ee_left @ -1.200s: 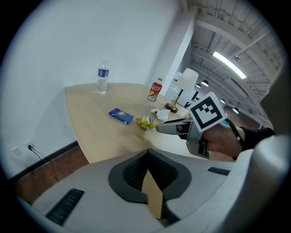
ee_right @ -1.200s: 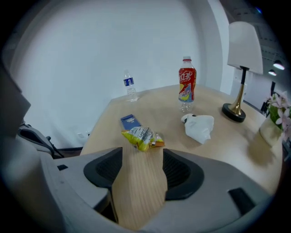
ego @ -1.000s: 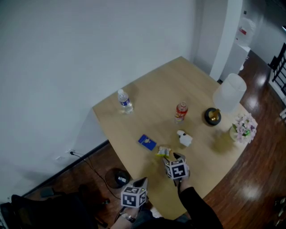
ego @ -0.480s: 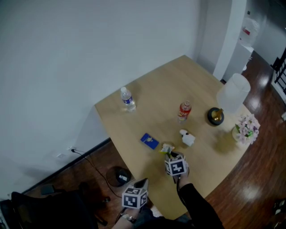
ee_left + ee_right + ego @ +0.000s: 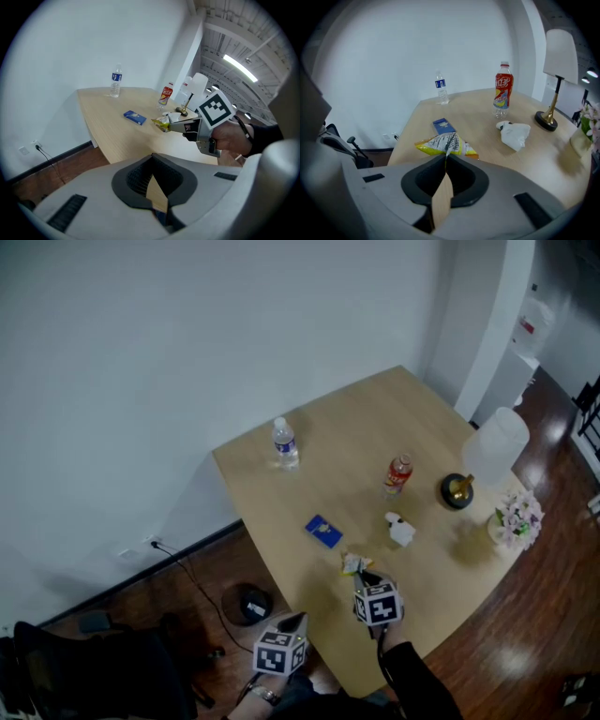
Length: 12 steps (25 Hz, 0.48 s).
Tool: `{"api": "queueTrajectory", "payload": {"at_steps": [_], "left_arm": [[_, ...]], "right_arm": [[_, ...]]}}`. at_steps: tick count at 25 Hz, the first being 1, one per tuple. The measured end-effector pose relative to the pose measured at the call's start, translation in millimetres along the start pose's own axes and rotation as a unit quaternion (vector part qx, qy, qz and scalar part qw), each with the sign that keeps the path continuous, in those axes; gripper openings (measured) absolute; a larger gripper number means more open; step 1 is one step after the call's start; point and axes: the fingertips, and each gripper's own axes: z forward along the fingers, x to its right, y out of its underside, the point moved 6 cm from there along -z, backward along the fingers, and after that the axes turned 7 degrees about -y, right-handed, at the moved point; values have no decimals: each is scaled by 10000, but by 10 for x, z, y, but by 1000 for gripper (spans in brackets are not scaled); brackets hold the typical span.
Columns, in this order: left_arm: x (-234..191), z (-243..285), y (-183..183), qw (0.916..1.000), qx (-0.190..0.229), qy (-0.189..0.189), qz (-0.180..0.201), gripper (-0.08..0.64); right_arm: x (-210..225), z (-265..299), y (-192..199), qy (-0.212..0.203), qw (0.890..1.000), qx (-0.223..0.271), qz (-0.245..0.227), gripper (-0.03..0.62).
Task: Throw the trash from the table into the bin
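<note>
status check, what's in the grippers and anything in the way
Right gripper shut on yellow snack wrapper. Left gripper shut, empty. Tissue, blue packet on table, nothing in the way.

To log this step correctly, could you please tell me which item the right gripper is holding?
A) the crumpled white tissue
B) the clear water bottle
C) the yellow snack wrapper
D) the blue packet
C: in the right gripper view, the right gripper has its jaws pinched together on the edge of the yellow snack wrapper, which sticks out just beyond the tips.
</note>
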Motion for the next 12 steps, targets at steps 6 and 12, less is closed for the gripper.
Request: {"api": "queueTrajectory", "payload": {"at_steps": [6,12], "left_arm": [[-255,-217,217,10000,58,1,-74,3],[-702,-495,513,9997,109,-38,-211,3]], "right_arm": [[-588,-343,139,-299,9994,63,-133,17],[-1372,-462,363,-621,9977,-73,-278,15]]}}
